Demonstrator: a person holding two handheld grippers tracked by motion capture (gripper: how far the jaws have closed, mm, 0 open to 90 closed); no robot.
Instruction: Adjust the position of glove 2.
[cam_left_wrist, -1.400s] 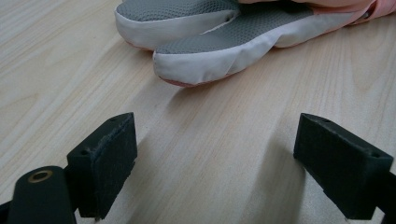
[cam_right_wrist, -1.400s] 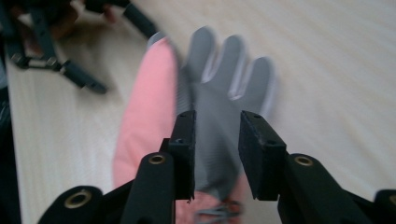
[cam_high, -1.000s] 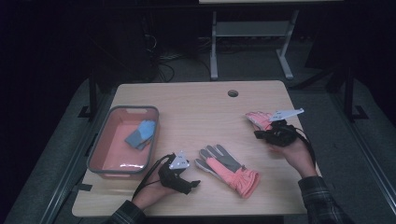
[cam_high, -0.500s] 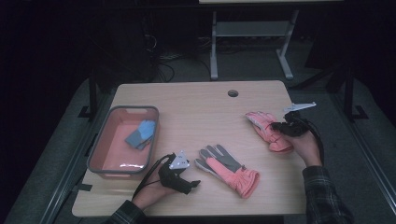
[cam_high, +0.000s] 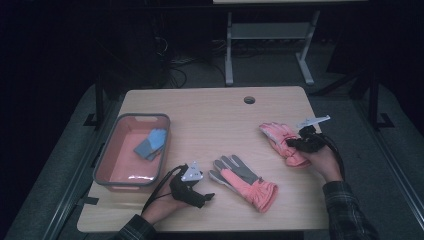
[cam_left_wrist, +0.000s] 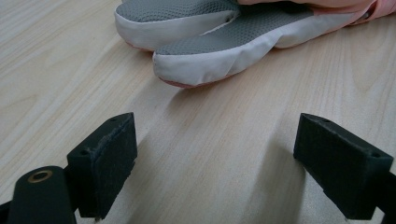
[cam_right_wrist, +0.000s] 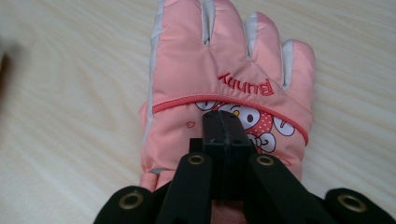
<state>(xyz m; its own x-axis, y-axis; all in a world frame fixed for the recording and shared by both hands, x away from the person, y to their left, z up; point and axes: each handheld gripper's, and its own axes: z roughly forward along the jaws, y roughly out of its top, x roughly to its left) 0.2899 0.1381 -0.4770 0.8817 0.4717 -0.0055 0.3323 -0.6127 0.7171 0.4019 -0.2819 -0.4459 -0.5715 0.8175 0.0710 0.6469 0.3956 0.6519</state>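
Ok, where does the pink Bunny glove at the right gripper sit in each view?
High view: the pink Bunny glove lies right of centre on the table, under the right gripper.
Right gripper view: centre of the picture, the shut fingers over its cuff end.
Left gripper view: I cannot place it there.
Shared landmark: the light wooden table.

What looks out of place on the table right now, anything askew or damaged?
Nothing damaged or spilled. The two pink gloves simply lie apart: one palm-up near the open left gripper, the other print-up under the closed right gripper. A blue item sits in the tray.
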